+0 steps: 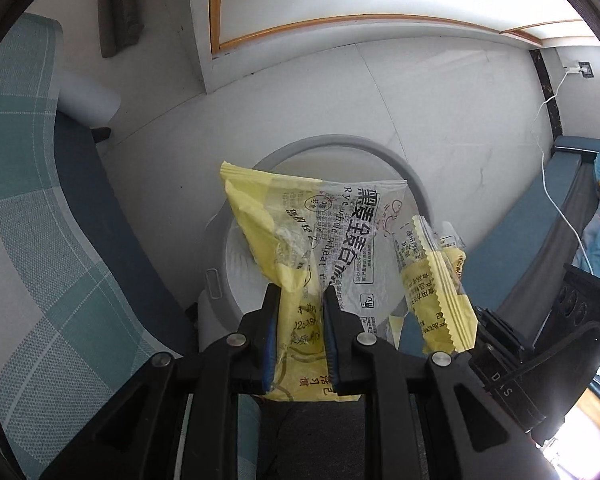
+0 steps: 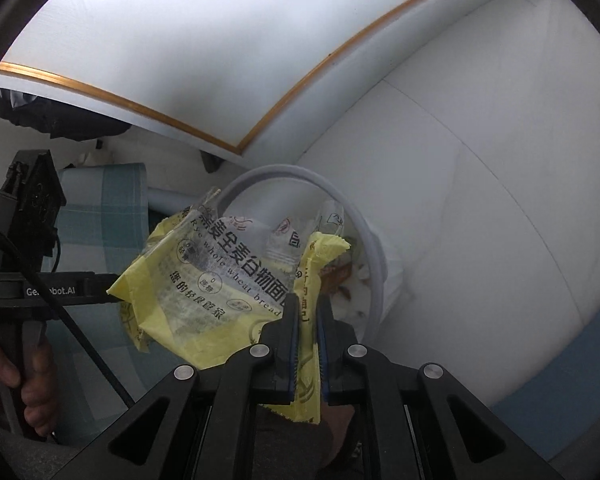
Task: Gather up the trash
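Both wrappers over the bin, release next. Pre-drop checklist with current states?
1. Left hand-held gripper clamped on the large yellow wrapper: ok.
2. Right hand-held gripper clamped on the small yellow wrapper: ok.
3. Trash bin open, no lid across the mouth: ok.
4. Large wrapper over the bin opening: ok in the left wrist view; its outer corner may overhang the rim: cannot tell.
5. Small wrapper over the opening: ok.
6. Room left in the bin: trash at the bottom, rest looks free: ok.
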A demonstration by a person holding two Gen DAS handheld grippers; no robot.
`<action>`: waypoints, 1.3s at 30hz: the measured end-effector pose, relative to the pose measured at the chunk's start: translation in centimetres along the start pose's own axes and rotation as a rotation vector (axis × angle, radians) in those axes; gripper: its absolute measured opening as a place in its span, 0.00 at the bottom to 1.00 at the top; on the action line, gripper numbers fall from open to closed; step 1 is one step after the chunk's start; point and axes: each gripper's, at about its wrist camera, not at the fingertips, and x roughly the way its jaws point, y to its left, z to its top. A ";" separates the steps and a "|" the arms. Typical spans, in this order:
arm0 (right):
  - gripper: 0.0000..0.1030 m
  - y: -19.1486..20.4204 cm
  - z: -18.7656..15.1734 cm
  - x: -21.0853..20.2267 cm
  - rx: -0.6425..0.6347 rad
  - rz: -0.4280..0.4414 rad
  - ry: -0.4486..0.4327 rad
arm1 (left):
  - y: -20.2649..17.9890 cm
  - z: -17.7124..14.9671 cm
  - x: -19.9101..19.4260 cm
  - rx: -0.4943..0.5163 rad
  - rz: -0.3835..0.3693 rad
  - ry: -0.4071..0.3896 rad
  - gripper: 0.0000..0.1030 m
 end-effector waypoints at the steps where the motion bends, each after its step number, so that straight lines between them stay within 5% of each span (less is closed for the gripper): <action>1: 0.12 -0.6 0.0 -0.3 0.000 0.001 0.008 | 0.0 0.0 0.0 0.003 0.007 0.002 0.15; 8: 0.15 0.0 -0.1 2.0 0.033 0.011 0.045 | -0.2 0.2 1.1 0.002 0.034 0.032 0.21; 12: 0.44 -0.9 -0.4 2.6 0.065 0.034 0.066 | 0.1 0.9 2.7 -0.008 0.031 0.053 0.26; 16: 0.45 -1.6 -0.6 2.4 0.093 0.040 0.075 | 0.3 1.4 3.8 -0.040 0.013 0.083 0.37; 20: 0.47 -2.1 -1.0 1.8 0.087 0.019 0.067 | -0.3 1.7 4.3 -0.034 0.040 0.075 0.59; 29: 0.51 -2.4 -1.3 -0.1 0.046 -0.032 0.020 | 0.5 2.8 3.6 -0.002 0.031 0.059 0.77; 39: 0.58 -0.2 -0.3 -2.7 -0.011 -0.045 -0.059 | -1.1 0.5 -2.9 0.102 0.114 -0.142 0.77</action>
